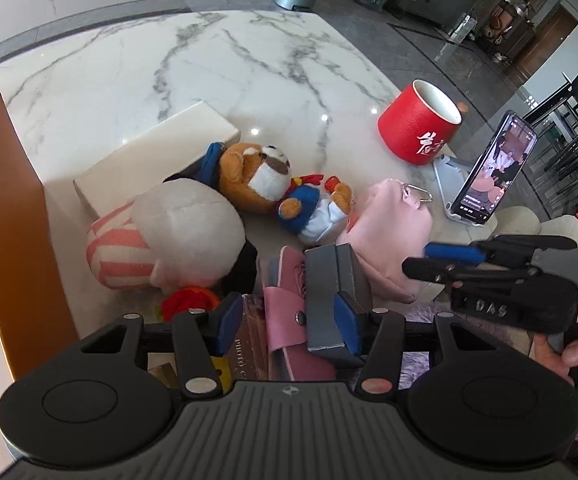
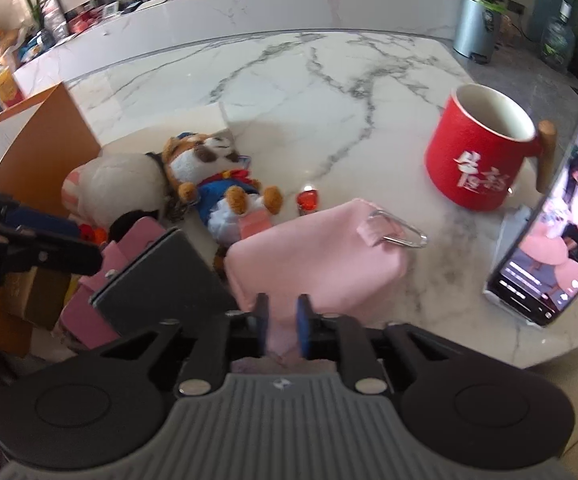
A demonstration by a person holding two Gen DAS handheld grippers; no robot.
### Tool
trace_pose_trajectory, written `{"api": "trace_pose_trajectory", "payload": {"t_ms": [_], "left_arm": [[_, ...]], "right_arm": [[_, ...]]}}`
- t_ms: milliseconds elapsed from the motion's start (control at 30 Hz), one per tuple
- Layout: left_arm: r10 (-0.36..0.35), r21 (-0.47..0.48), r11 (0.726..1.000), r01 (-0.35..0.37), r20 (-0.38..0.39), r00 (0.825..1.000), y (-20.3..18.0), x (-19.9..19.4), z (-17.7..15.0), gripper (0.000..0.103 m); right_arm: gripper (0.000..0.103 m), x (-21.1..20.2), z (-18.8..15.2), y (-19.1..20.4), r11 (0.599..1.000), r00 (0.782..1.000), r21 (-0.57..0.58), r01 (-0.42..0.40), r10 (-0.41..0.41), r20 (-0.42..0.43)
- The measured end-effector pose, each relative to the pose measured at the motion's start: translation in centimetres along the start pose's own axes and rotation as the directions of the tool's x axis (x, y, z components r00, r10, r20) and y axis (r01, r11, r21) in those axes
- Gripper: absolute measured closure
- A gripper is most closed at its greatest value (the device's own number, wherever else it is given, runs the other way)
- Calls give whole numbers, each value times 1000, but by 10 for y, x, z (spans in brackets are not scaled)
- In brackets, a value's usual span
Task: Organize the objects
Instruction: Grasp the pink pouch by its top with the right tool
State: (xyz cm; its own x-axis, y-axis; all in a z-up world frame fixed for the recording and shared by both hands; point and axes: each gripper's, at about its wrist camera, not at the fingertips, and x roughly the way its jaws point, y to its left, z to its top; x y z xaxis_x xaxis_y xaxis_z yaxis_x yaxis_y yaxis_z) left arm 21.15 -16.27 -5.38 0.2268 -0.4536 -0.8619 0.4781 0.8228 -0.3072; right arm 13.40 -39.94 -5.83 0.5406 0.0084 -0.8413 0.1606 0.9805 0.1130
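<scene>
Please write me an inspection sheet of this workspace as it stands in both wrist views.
Surface: white marble table, grey veins, glossy.
Job's things: pink pouch with metal clip; grey box on a pink item; bear plush lying down; white striped plush; red mug upright, wooden handle; white box; orange box at the left edge.
Clutter: small red object beside the bear plush; phone propped on a stand, screen lit.
Grippers: left gripper fingers apart around the grey box; right gripper fingers closed on the pink pouch's near edge.
Cables: nothing seen.
Surroundings: grey bin, water jug, plants, long white counter.
</scene>
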Motion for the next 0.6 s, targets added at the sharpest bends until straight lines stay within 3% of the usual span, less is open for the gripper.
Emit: {"api": "trace_pose_trajectory", "payload": {"t_ms": [33, 133, 267, 367, 500, 600], "left_arm": [[0, -7, 1000, 0, -3, 1000, 1, 2, 0, 44], [-25, -41, 999, 24, -10, 1000, 6, 9, 0, 44], [-9, -60, 998, 10, 24, 1000, 3, 10, 2, 44], [2, -28, 1000, 0, 77, 997, -5, 2, 3, 43], [-52, -7, 999, 53, 61, 997, -17, 2, 5, 43], [-28, 31, 999, 26, 43, 999, -28, 10, 1, 43]], "right_arm": [[57, 1, 1, -6, 999, 1000, 36, 18, -18, -6], [54, 8, 2, -21, 993, 999, 117, 31, -29, -22], [31, 26, 1, -39, 973, 998, 231, 13, 1, -62], [30, 33, 1, -47, 956, 997, 292, -24, 46, -67], [31, 43, 0, -52, 934, 993, 353, -62, 94, -75], [39, 44, -1, -53, 921, 990, 379, -89, 122, -63]]}}
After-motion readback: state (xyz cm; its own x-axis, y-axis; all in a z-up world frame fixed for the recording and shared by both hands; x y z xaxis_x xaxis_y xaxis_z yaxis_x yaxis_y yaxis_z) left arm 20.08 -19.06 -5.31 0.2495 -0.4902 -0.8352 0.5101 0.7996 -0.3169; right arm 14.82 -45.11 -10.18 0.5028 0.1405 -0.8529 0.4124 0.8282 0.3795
